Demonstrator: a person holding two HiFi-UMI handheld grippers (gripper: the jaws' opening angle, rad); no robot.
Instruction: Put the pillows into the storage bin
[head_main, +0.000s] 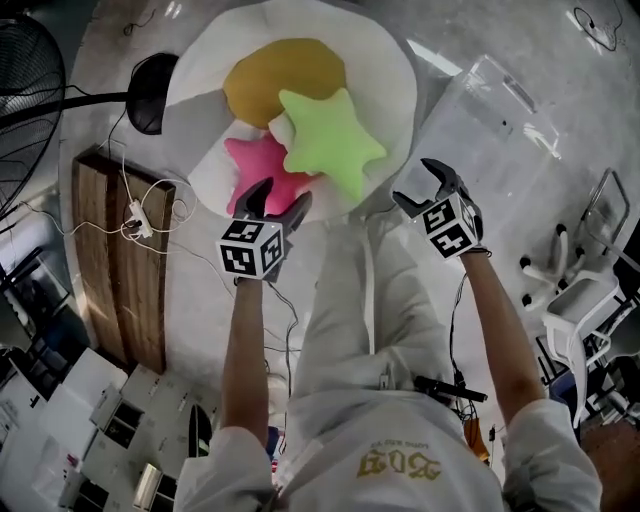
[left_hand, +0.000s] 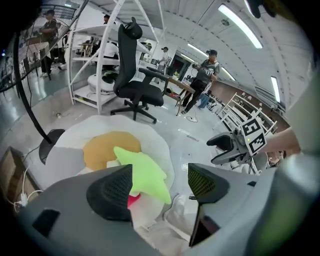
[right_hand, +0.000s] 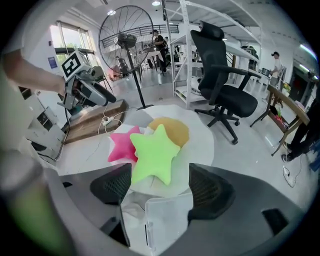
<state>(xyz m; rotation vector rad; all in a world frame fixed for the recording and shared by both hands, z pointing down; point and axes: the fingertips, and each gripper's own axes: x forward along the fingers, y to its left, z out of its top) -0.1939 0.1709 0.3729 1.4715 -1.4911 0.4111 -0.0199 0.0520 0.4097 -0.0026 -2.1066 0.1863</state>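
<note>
Three pillows lie together on a round white cushion (head_main: 390, 90): a yellow round pillow (head_main: 285, 75), a green star pillow (head_main: 330, 140) on top, and a pink star pillow (head_main: 262, 160) partly under it. My left gripper (head_main: 282, 195) hovers open at the pink star's near edge, holding nothing. My right gripper (head_main: 415, 182) is open and empty beside the cushion's right rim, next to the clear storage bin (head_main: 500, 110). The left gripper view shows the green star (left_hand: 142, 175) between and beyond the jaws. In the right gripper view the green star (right_hand: 155, 155) lies ahead, with the bin's clear edge (right_hand: 165, 220) just below.
A standing fan (head_main: 25, 90) and its black base (head_main: 150, 90) are at the left. A wooden board (head_main: 115, 260) carries a power strip (head_main: 138, 218) and cables. A white chair (head_main: 580, 300) stands at the right. A black office chair (right_hand: 225, 75) and people stand beyond.
</note>
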